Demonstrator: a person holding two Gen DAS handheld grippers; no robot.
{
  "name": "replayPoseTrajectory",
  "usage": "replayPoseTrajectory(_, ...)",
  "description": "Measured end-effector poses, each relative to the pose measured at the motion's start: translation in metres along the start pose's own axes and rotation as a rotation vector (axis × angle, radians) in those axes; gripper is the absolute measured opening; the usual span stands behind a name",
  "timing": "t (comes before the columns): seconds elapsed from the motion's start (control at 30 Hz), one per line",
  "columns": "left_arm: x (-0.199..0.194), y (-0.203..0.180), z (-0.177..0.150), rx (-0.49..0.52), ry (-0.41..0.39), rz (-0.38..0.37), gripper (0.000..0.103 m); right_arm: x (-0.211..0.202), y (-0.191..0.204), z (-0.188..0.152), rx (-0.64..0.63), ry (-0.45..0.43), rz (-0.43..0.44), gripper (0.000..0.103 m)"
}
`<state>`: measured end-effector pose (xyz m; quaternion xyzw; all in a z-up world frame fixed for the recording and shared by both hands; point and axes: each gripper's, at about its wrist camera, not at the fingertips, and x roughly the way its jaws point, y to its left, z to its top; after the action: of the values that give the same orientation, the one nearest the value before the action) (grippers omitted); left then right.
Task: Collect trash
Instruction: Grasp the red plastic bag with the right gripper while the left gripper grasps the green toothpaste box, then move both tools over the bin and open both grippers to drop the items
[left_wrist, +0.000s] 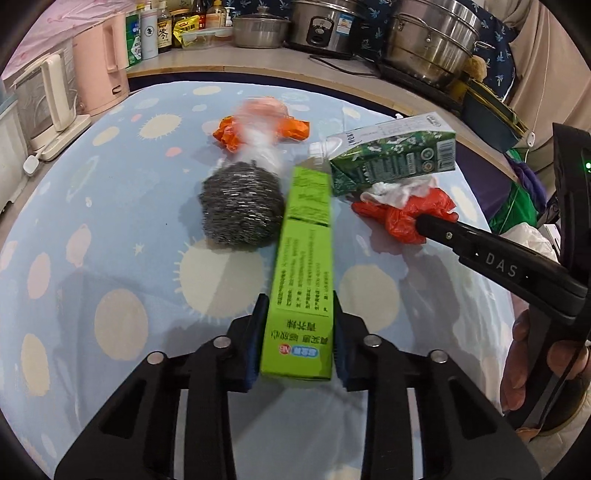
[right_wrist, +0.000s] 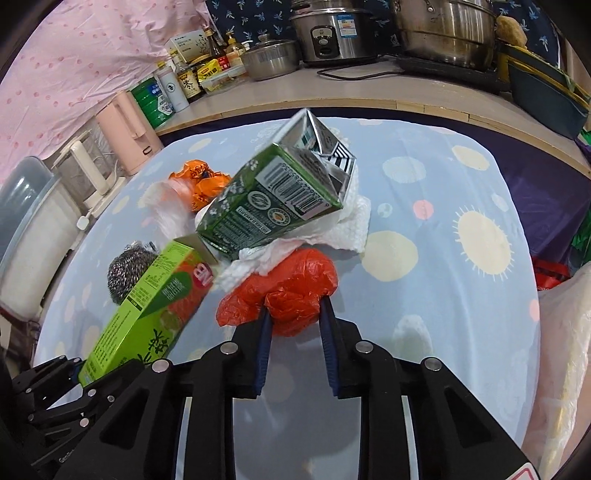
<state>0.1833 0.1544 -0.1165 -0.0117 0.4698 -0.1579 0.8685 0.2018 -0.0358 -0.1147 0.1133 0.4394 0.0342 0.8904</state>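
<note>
The left tool pinches the near end of a long light-green box, which points away over the worktop and lies beside a steel scouring ball. The right tool pinches a crumpled red plastic bag, just near of white tissue and a dark-green drink carton.

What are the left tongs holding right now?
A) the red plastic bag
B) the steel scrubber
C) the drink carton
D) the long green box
D: the left tongs are shut on the long green box, squeezing its near end from both sides, while the red plastic bag sits between the right tongs instead.
</note>
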Motion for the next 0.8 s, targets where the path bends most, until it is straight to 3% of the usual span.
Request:
replayPoseTrajectory(0.5,-0.066,-0.054,-0.024,0.050,-0.019,-0.049,0.027,-0.106,-0.021,-0.029,0.041,-0.077,-0.015,0.022)
replayPoseTrajectory(0.8,-0.112,-0.098,-0.025,0.114,-0.054,-0.075,0.027,-0.180,-0.049,-0.033,0.102,-0.175,-0.062,0.022)
